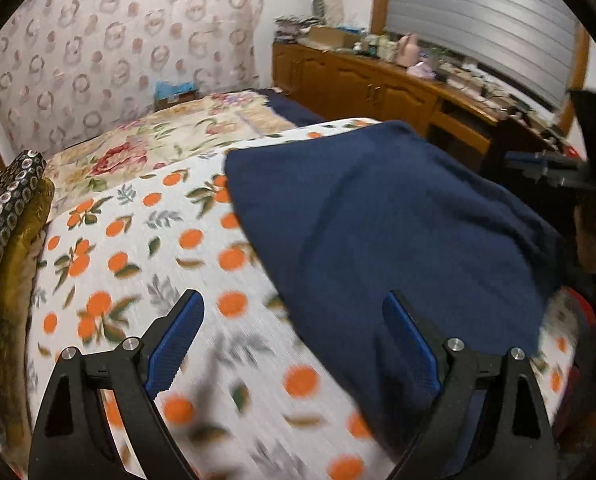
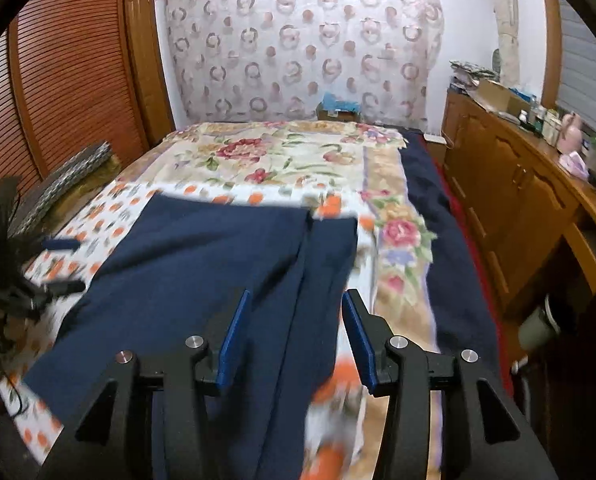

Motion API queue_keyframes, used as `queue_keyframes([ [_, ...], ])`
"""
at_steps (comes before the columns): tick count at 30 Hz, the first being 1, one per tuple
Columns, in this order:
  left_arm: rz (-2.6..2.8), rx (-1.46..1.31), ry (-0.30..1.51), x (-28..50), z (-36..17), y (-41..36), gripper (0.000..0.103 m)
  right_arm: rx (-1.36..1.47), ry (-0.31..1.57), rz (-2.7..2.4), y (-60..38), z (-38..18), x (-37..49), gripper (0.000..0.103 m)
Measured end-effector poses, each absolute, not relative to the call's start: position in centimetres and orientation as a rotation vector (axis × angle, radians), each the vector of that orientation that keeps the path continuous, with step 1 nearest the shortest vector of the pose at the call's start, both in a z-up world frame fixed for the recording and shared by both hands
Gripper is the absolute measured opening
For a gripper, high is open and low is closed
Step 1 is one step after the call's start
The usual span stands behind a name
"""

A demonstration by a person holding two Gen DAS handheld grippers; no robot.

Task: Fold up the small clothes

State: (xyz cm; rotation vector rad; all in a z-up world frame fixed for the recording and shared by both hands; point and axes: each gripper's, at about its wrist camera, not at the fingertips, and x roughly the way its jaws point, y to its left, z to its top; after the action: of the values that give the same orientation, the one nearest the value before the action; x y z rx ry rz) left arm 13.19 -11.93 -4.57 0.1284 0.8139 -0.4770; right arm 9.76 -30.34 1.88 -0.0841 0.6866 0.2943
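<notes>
Navy garment (image 2: pixel 202 264) lies flat on the orange-print sheet (image 1: pixel 110 264), one layer doubled over along a seam near its right side, so a fold looks just laid and let go. Right gripper (image 2: pixel 294 332) hangs above the garment's near right part, jaws partly spread with nothing pinched. Left gripper (image 1: pixel 294 340) sits over the garment's left edge, jaws wide and empty. Next, I judge, both must drop to a fresh edge and pinch it for a further fold. Beyond the garment runs the floral bedspread (image 2: pixel 290 152).
</notes>
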Motion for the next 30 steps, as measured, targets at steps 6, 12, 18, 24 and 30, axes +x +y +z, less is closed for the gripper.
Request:
queue_keyframes([
  [6,-0.502,0.134,0.813,9.0,-4.4,-11.9,0.092,-0.062,0.721,0.283,-30.2,0.2,3.1,0.049],
  [12,-0.518,0.125,0.826,6.3,-5.0,-11.9,0.092,-0.030,0.765,0.254,-32.2,-0.5,1.2,0.049],
  [18,-0.576,0.097,0.863,5.1,-6.0,-12.2,0.079,0.027,0.790,0.249,-32.9,-1.1,0.9,0.050],
  [24,-0.608,0.065,0.888,4.6,-6.6,-12.7,0.064,0.018,0.784,0.274,-32.1,-1.0,0.5,0.050],
  [30,-0.653,0.040,0.918,4.6,-7.4,-13.0,0.042,-0.006,0.776,0.343,-31.7,-1.7,0.1,0.018],
])
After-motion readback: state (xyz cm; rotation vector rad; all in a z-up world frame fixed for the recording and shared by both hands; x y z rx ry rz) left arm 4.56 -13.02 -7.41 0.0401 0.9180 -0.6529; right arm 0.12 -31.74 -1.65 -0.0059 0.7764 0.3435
